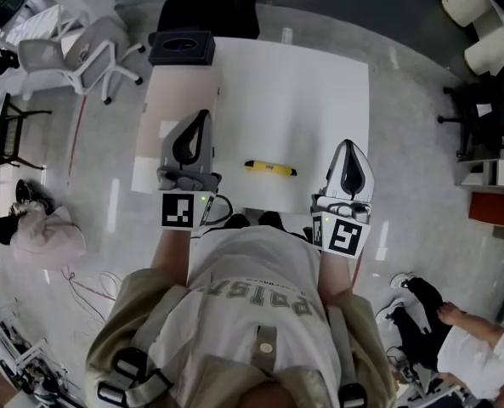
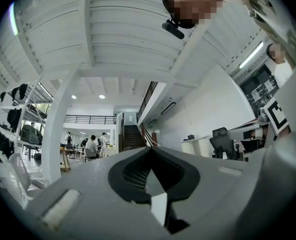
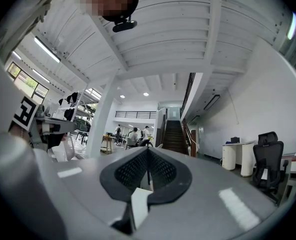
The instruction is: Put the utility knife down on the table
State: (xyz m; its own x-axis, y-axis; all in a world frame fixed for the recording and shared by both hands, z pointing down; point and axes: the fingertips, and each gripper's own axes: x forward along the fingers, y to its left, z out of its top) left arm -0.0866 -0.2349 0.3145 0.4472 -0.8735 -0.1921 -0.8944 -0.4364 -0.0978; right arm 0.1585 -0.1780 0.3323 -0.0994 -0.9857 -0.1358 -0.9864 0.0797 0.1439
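Note:
A yellow utility knife point(image 1: 269, 168) lies flat on the white table point(image 1: 294, 100), near its front edge and between my two grippers. My left gripper point(image 1: 202, 117) hovers to the knife's left, shut and empty. To the knife's right my right gripper point(image 1: 346, 147) is held over the table's front edge, also shut with nothing in it. In the left gripper view the left gripper point(image 2: 148, 150) points out level into the room, its jaws together. The right gripper point(image 3: 148, 150) in the right gripper view looks the same way, jaws pressed together. Neither gripper view shows the knife or the table.
A dark box point(image 1: 182, 48) sits at the table's far left corner. White office chairs point(image 1: 73, 56) stand left of the table, a black chair point(image 1: 477, 113) at the right. People sit on the floor at lower left point(image 1: 35, 228) and lower right point(image 1: 464, 334).

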